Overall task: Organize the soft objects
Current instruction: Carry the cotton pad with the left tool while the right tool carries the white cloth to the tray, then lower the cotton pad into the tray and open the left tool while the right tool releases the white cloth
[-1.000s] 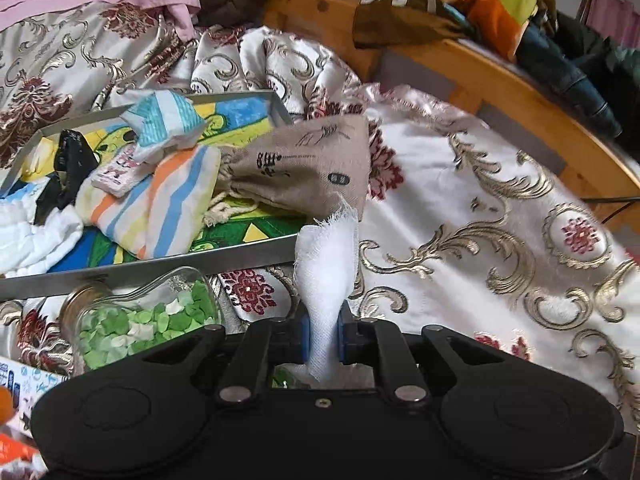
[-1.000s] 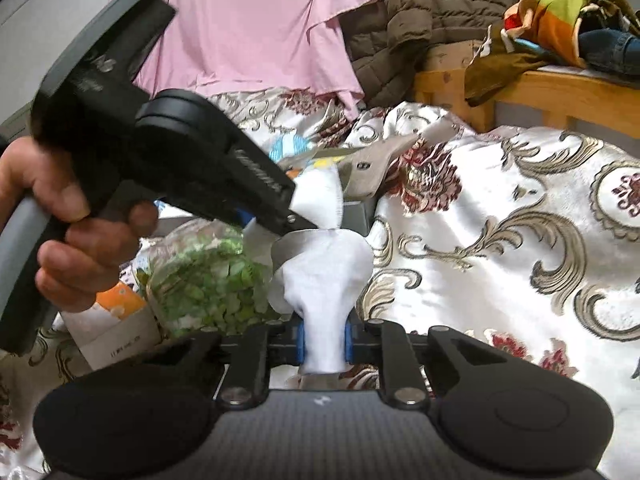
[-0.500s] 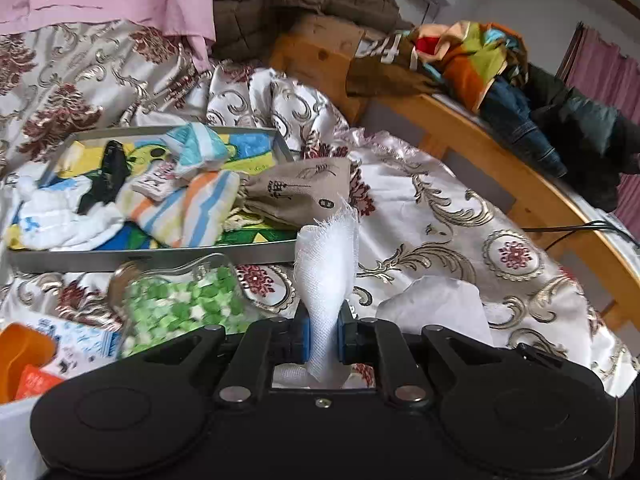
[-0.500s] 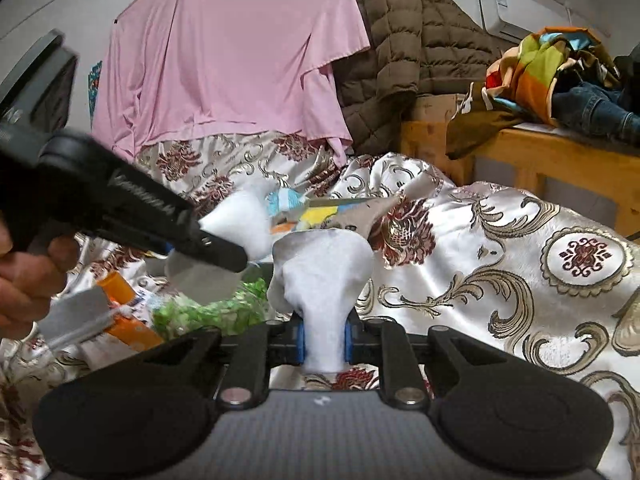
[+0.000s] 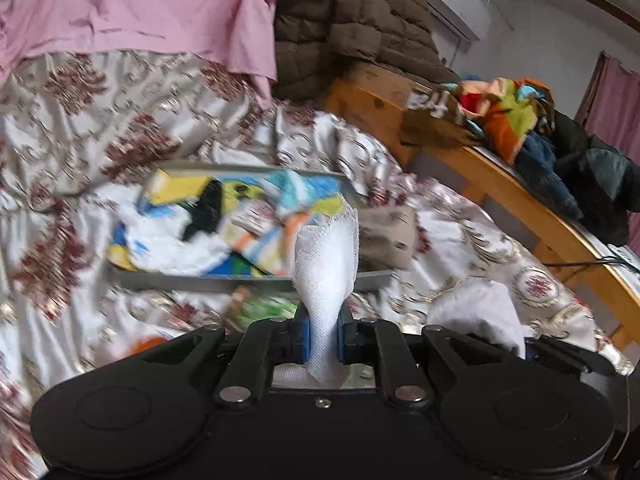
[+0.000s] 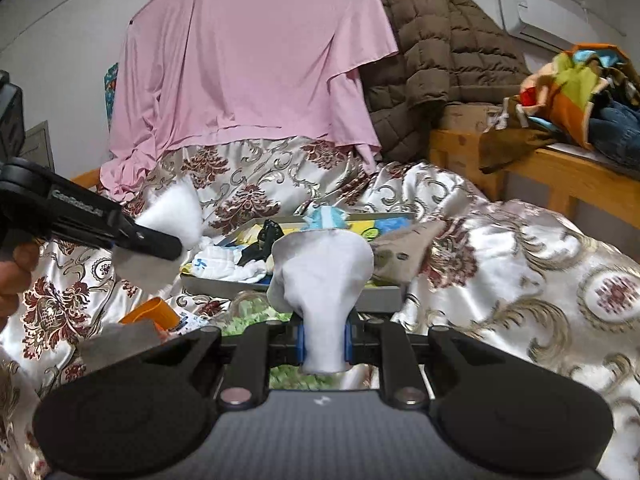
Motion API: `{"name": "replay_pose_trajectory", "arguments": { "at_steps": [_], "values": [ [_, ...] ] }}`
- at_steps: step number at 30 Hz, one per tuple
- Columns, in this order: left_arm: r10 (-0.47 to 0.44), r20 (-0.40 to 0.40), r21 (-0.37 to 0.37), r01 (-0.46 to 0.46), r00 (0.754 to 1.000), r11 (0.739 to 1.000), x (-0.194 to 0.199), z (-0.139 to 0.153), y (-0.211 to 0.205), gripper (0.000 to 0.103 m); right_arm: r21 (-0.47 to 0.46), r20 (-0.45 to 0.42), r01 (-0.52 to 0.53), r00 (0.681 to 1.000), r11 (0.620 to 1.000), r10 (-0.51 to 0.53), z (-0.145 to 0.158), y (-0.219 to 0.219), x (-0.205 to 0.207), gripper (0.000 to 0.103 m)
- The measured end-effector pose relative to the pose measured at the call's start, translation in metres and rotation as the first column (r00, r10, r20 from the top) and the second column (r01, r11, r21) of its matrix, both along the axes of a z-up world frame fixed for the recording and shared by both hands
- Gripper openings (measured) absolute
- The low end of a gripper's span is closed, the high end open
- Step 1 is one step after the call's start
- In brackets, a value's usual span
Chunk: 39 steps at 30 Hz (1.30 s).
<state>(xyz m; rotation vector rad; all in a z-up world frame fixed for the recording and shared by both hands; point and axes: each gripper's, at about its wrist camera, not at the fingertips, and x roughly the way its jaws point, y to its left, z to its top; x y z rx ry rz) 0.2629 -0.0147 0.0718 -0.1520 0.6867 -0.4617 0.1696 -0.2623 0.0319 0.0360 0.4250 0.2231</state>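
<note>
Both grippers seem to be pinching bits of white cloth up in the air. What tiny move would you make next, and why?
Probably draw the two apart to pull the cloth flat. The left gripper is shut on a gauzy white cloth, the right gripper on a smoother white cloth, both bunched. Whether they are one piece is unclear. The tray of soft things lies ahead.

My left gripper [image 5: 323, 340] fills the bottom of the frame, jaws closed on a strip of white gauze [image 5: 326, 264] that rises between the blue pads and flares out frayed at the top. Beyond it I see a grey tray [image 5: 248, 282] on the bed's floral satin cover [image 5: 460, 248], blurred, holding a jumble of white, striped and black soft items. A tan burlap pouch [image 5: 390, 236] hangs over the tray's right edge. Low right, a second white cloth [image 5: 476, 312] shows just beside my gripper. Behind: a pink sheet [image 5: 160, 8], a brown quilted jacket [image 5: 352, 20], a clothes pile [image 5: 540, 132] on the wooden frame.
</note>
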Motion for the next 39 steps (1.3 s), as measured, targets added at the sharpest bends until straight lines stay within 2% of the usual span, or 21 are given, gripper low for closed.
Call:
{"name": "replay_pose_trajectory", "arguments": {
  "at_steps": [4, 9, 19, 22, 25, 28, 39],
  "values": [
    [0.049, 0.024, 0.003, -0.049, 0.999, 0.999, 0.025, 0.006, 0.022, 0.013, -0.034, 0.005, -0.029, 1.000, 0.999, 0.029, 0.012, 0.020, 0.037, 0.019],
    [0.108, 0.032, -0.004, -0.108, 0.994, 0.994, 0.071, -0.001, 0.041, 0.013, -0.084, 0.000, -0.072, 0.997, 0.994, 0.072, 0.018, 0.050, 0.092, 0.019],
    [0.188, 0.013, 0.006, -0.188, 0.982, 0.982, 0.152, -0.042, 0.064, 0.013, -0.119, -0.056, -0.086, 0.995, 0.989, 0.080, 0.002, 0.103, 0.185, 0.019],
    [0.221, -0.010, 0.010, -0.221, 0.975, 0.975, 0.167, -0.060, 0.071, 0.013, -0.128, -0.074, -0.084, 0.994, 0.988, 0.075, -0.007, 0.115, 0.200, 0.019],
    [0.243, -0.038, -0.017, -0.244, 0.969, 0.970, 0.178, -0.073, 0.079, 0.013, -0.134, -0.094, -0.084, 0.993, 0.987, 0.072, -0.013, 0.125, 0.213, 0.019],
    [0.251, -0.055, -0.054, -0.253, 0.967, 0.966, 0.184, -0.080, 0.087, 0.013, -0.160, -0.104, -0.083, 0.992, 0.984, 0.067, -0.020, 0.136, 0.223, 0.019],
    [0.261, -0.106, -0.087, -0.270, 0.960, 0.959, 0.198, -0.102, 0.094, 0.014, -0.170, -0.165, -0.070, 0.985, 0.983, 0.042, -0.036, 0.150, 0.248, 0.020]
  ]
}}
